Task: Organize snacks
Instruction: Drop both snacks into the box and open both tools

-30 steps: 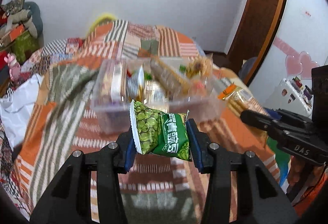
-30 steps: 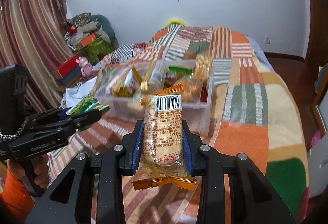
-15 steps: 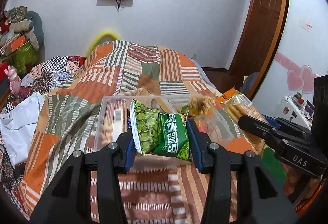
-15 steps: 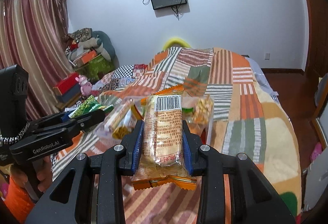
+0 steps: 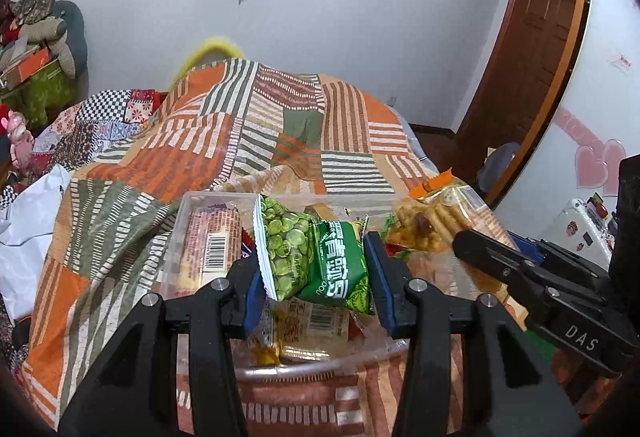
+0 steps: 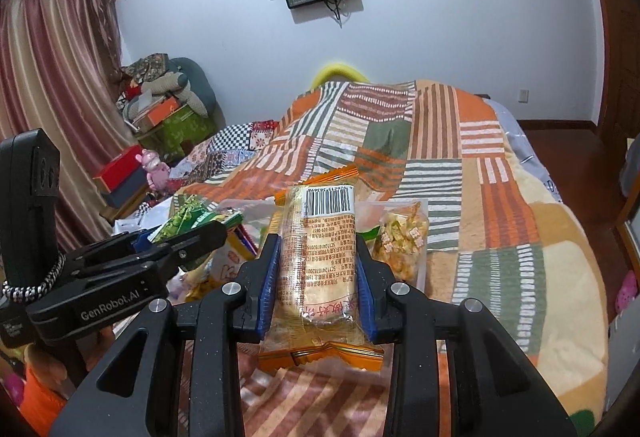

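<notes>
My left gripper (image 5: 316,273) is shut on a green pea snack bag (image 5: 312,257) and holds it over the clear plastic bin (image 5: 288,361) of snacks on the bed. My right gripper (image 6: 316,273) is shut on an orange-edged cracker pack (image 6: 320,257) and holds it just above the same bin (image 6: 416,205). In the left wrist view the right gripper (image 5: 520,273) comes in from the right with the cracker pack (image 5: 452,209). In the right wrist view the left gripper (image 6: 132,269) comes in from the left with the green bag (image 6: 192,217).
The bin holds several packs, among them a long biscuit pack (image 5: 208,241) and a bag of yellow puffs (image 6: 400,237). The bed has a striped patchwork blanket (image 6: 500,197). Boxes and soft toys (image 6: 160,109) stand at the left wall. A wooden door (image 5: 532,49) is at the right.
Both grippers have moved forward and nearer to the bin, each still holding its pack. The bin now lies right under the fingers in both views.
</notes>
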The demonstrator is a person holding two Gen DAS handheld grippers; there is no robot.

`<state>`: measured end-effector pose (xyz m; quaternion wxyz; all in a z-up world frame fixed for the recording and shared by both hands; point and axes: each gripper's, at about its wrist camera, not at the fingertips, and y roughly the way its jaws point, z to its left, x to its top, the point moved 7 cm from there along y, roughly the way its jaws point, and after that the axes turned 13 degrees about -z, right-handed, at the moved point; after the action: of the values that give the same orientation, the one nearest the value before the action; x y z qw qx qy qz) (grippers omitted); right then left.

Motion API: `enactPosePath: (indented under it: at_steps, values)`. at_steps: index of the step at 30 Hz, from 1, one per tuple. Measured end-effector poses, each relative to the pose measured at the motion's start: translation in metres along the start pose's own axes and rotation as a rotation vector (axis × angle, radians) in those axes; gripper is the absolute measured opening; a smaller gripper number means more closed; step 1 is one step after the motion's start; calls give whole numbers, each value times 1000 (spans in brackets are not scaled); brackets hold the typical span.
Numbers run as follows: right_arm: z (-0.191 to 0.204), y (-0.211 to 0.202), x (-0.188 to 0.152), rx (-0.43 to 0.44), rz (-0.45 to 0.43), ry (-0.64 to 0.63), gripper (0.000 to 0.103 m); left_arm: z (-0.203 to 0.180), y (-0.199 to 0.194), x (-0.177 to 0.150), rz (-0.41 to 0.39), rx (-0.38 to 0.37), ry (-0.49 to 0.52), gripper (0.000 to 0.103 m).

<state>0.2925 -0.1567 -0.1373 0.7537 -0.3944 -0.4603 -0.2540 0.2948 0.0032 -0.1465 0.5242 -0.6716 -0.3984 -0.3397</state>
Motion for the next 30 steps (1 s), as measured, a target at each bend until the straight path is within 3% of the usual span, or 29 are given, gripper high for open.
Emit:
enactPosePath:
  at_steps: [8, 13, 19, 25, 30]
  values:
    - [1, 20, -14, -8, 52, -2, 31, 7, 21, -11, 45, 10, -5, 46]
    - [-2, 22, -18, -14, 76, 11, 32, 5, 20, -16, 54, 7, 8, 59]
    - [-5, 16, -14, -24, 71, 11, 41, 8, 10, -13, 49, 3, -6, 61]
    - [1, -12, 2, -25, 21, -12, 41, 9, -24, 3, -8, 3, -9, 61]
    - [12, -46, 24, -18, -51, -42, 41, 0, -71, 30, -105, -5, 11, 61]
